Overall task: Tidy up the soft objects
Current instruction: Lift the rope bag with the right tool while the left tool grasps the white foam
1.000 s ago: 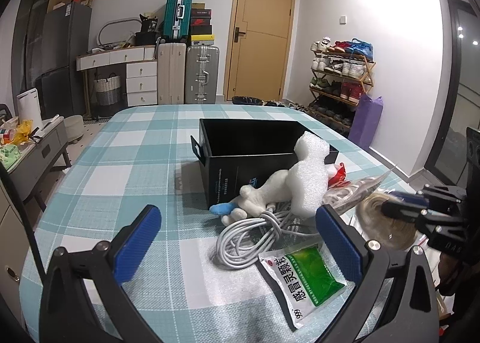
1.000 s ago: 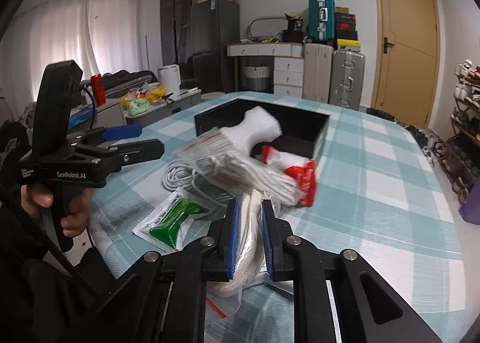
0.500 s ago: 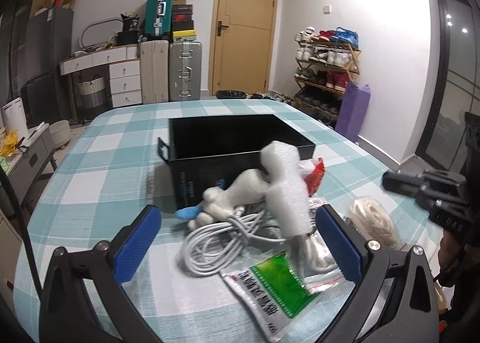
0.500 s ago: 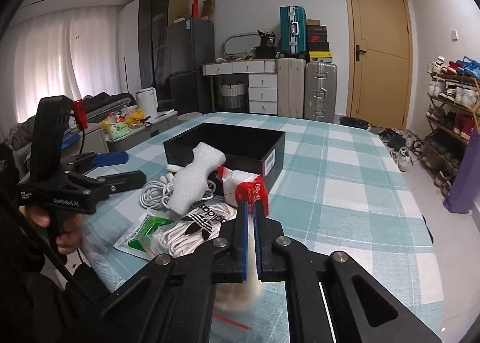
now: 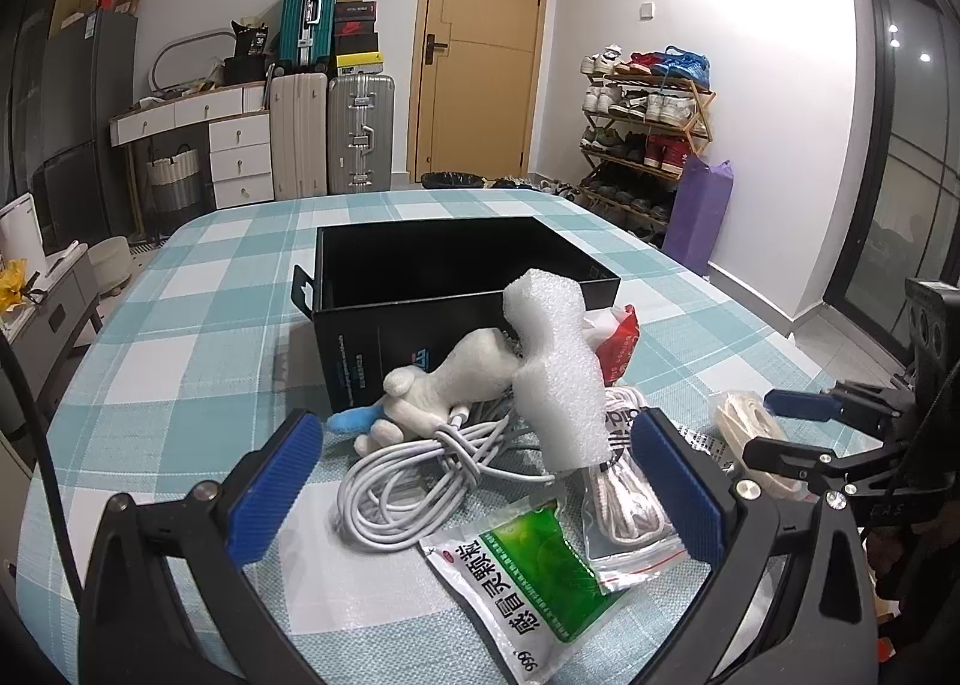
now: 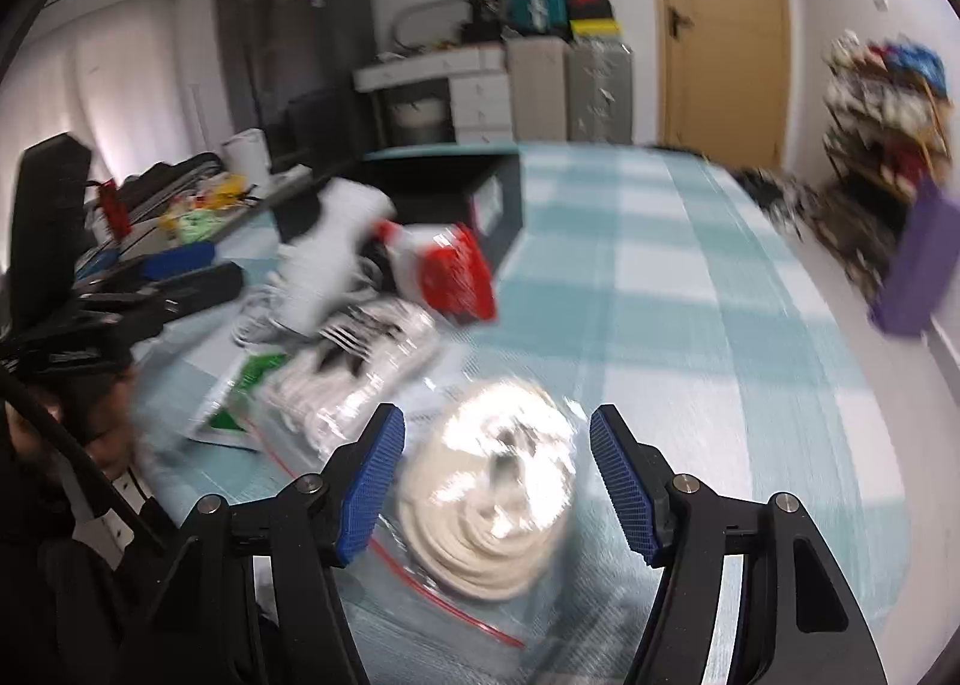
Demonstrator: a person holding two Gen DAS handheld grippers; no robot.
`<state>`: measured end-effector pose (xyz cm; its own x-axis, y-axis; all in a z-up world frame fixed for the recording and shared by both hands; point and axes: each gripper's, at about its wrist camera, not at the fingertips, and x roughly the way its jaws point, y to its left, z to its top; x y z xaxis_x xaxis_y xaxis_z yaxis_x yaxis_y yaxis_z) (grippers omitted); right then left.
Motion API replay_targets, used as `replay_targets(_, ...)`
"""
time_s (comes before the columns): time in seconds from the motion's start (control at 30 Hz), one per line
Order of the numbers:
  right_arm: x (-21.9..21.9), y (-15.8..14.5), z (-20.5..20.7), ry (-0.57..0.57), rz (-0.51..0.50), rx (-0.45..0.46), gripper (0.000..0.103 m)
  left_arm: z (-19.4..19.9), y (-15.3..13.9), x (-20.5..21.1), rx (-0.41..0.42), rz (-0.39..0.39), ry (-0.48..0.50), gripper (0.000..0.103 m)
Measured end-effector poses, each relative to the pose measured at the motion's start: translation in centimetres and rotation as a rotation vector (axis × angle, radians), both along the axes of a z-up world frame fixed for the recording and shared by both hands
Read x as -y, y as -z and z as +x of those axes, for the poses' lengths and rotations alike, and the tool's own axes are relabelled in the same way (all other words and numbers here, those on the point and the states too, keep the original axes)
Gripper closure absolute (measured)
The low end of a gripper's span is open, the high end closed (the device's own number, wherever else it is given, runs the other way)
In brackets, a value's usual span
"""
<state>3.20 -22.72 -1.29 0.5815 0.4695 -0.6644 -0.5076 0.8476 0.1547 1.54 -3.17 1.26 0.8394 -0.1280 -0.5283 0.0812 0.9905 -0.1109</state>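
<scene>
The left gripper is pointing forward and downward, its blue-padded fingers standing wide apart at about seven and five o'clock of its own view, with nothing pressed between the pads. In the right wrist view this same gripper is showing at nine o'clock, with the hand that is gripping its handle below it at about eight o'clock, blurred.

The right gripper is tilting downward, and its jaws are opening; the blue pads are standing clear of what lies between them. In the left wrist view it is reaching in from three o'clock, fingers parted.
</scene>
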Motion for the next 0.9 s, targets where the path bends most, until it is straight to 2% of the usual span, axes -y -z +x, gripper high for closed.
replay_targets(0.07, 0.0, 0.2, 0.1, -0.002, 0.011, -0.020, 0.036, 0.1, 0.1, 0.0, -0.004, -0.002, 0.001, 0.000)
replay_targets(0.13, -0.2, 0.5, 0.2, -0.002, 0.015, -0.034, 0.029, 0.2, 0.1, 0.0, -0.007, -0.003, 0.003, 0.000)
replay_targets(0.23, -0.6, 0.9, 0.1, -0.014, -0.003, -0.034, 0.029, 0.3, 0.2, 0.2, -0.010, 0.000, 0.009, 0.000)
replay_targets(0.27, -0.8, 1.0, 0.1, -0.019, -0.015, -0.029, 0.030, 0.4, 0.2, 0.2, -0.012, 0.001, 0.010, 0.000)
replay_targets(0.33, -1.0, 1.2, 0.1, -0.038, -0.019, -0.030, 0.048, 0.5, 0.2, 0.4, -0.013, 0.003, 0.013, 0.000)
replay_targets(0.43, -1.1, 0.8, -0.4, -0.053, -0.016, 0.002, 0.060, 0.7, 0.2, 0.7, -0.022, 0.009, 0.016, 0.000)
replay_targets(0.5, -1.1, 0.5, -0.5, -0.060, -0.013, 0.020, 0.065, 0.8, 0.2, 0.9, -0.024, 0.012, 0.018, 0.000)
replay_targets(0.67, -0.8, -0.5, -1.1, -0.069, 0.032, 0.069, 0.066, 1.4, 0.1, 1.4, -0.038, 0.017, 0.022, 0.000)
replay_targets(0.9, 0.0, -1.3, -1.3, -0.041, 0.074, 0.103, 0.066, 3.0, 0.7, 3.0, -0.089, 0.094, 0.016, 0.002)
